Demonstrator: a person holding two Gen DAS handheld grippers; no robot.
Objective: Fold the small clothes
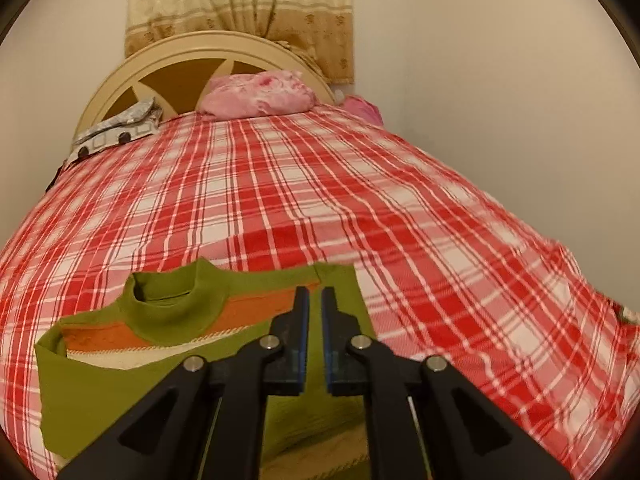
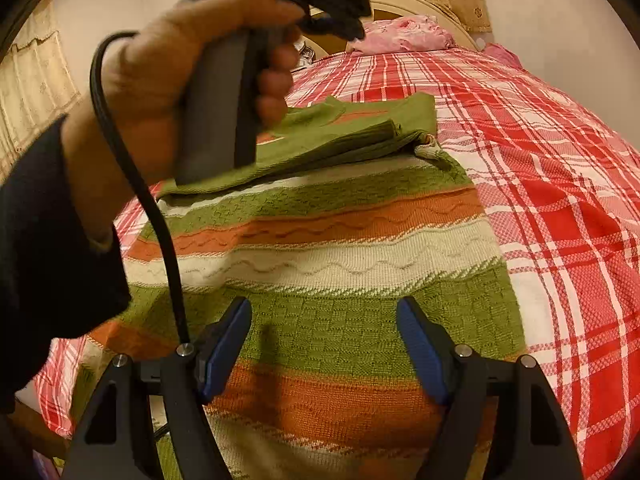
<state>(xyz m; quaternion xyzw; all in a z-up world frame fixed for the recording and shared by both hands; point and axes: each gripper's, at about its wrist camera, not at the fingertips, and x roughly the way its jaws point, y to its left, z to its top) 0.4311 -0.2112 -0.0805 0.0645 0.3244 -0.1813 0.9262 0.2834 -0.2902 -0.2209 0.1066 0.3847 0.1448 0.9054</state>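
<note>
- Bed point(image 1: 320, 200) with red plaid cover: one, takes up most of the room view. Headboard point(image 1: 192, 56) and curtain point(image 1: 240, 8) behind it, one each.
- Striped sweater point(image 2: 320, 264): one, the only garment being worked. Lies flat at the near edge of the bed, collar point(image 1: 176, 304) toward the headboard, both sleeves look folded in across the chest.
- Step, my read: sleeves done, body fold bottom-to-top is next. Hem sits right under the right gripper.
- Pink bundle point(image 1: 260, 94) by the headboard: one. Grey patterned cloth point(image 1: 116, 132) at far left: one. Small pink item point(image 1: 362, 108) at far right: one.
- Grippers: two, one per hand point(image 2: 168, 80).
- Left gripper point(image 1: 315, 304): pinched nearly together, thin gap, nothing caught between. Hangs over the sweater's shoulder.
- Right gripper point(image 2: 324, 332): spread wide, empty, over the lower stripes.
- Next move calls for both to take the hem corners and lift evenly.
</note>
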